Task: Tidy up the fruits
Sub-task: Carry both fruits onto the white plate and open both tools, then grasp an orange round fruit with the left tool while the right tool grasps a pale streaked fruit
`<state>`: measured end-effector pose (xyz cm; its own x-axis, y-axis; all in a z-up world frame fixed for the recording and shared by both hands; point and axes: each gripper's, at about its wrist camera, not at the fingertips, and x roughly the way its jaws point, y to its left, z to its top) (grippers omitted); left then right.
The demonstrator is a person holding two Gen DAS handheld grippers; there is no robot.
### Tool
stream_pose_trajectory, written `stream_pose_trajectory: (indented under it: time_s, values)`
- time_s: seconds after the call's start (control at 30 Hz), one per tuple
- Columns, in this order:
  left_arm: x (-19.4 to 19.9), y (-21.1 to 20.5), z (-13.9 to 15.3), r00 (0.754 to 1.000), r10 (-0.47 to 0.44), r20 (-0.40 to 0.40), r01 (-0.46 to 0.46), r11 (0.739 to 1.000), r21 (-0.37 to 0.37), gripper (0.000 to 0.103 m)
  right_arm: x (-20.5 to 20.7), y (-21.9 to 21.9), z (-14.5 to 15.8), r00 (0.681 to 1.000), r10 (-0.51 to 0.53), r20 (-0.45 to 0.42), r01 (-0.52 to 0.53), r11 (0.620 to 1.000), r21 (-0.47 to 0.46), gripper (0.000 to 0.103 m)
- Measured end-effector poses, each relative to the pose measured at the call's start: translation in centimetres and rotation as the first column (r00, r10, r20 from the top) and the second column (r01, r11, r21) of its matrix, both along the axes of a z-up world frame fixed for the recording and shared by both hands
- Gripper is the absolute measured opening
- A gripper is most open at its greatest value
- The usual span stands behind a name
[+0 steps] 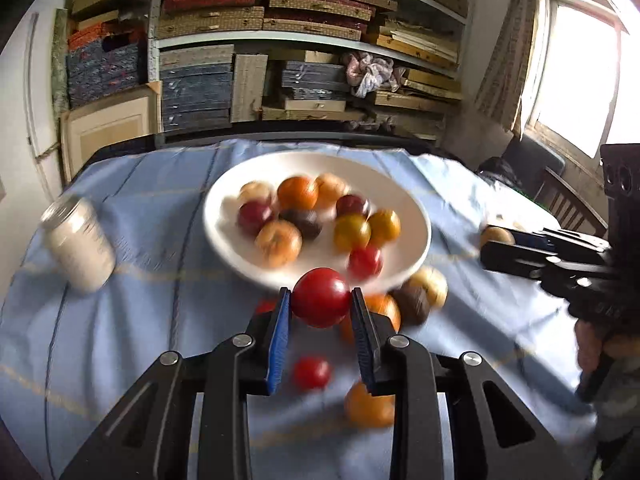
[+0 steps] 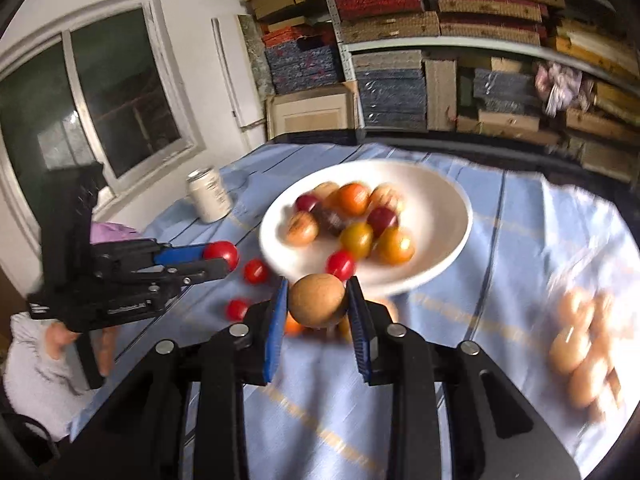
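Note:
My left gripper (image 1: 321,300) is shut on a red round fruit (image 1: 321,297), held above the blue cloth just in front of the white bowl (image 1: 224,184). The bowl holds several red, orange, yellow and dark fruits. My right gripper (image 2: 316,300) is shut on a brown round fruit (image 2: 317,299), also raised near the bowl's (image 2: 448,196) front rim. In the right wrist view the left gripper (image 2: 224,258) comes in from the left with its red fruit (image 2: 222,253). Loose fruits lie on the cloth: a small red one (image 1: 312,372), an orange one (image 1: 370,406), and brown ones (image 1: 420,296).
A white jar (image 1: 80,240) stands left of the bowl on the blue striped cloth (image 1: 140,320). A clear bag of pale round fruits (image 2: 584,352) lies at the right. Two small red fruits (image 2: 255,271) sit left of the bowl. Shelves of stacked boxes (image 1: 280,60) stand behind the table.

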<state>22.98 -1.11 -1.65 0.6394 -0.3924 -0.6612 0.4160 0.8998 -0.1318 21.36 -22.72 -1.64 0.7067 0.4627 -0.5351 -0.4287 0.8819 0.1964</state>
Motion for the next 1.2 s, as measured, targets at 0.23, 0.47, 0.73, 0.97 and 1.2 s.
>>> stream_pose_trajectory:
  time_s: [0.23, 0.47, 0.73, 0.97, 1.2]
  values:
    - [4.6, -4.7, -2.2, 0.999, -0.018, -0.047, 0.019, 0.999, 0.027, 0.03, 7.1, -0.8, -0.6, 0.993, -0.111, -0.037, 0.113, 0.991, 0.066, 0.028]
    - [5.6, -4.5, -3.1, 1.0, 0.015, -0.025, -0.015, 1.0, 0.01, 0.082, 11.7, -2.1, -2.8, 0.982, -0.16, -0.097, 0.171, 0.979, 0.11, 0.033]
    - [5.4, -1.5, -1.4, 0.997, 0.074, -0.02, -0.075, 0.995, -0.07, 0.096, 9.0, -3.5, -0.5, 0.987, -0.162, -0.021, 0.163, 0.969, 0.186, 0.07]
    - [1.4, 2.9, -0.5, 0.986, 0.167, 0.012, -0.166, 0.985, -0.057, 0.099, 1.6, -3.7, 1.6, 0.993, -0.105, 0.052, 0.091, 0.97, 0.227, 0.095]
    - [-5.0, 3.2, -1.8, 0.992, 0.108, 0.057, -0.107, 0.994, -0.025, 0.099, -4.0, -4.3, -2.7, 0.991, -0.127, 0.044, 0.115, 0.972, 0.205, 0.097]
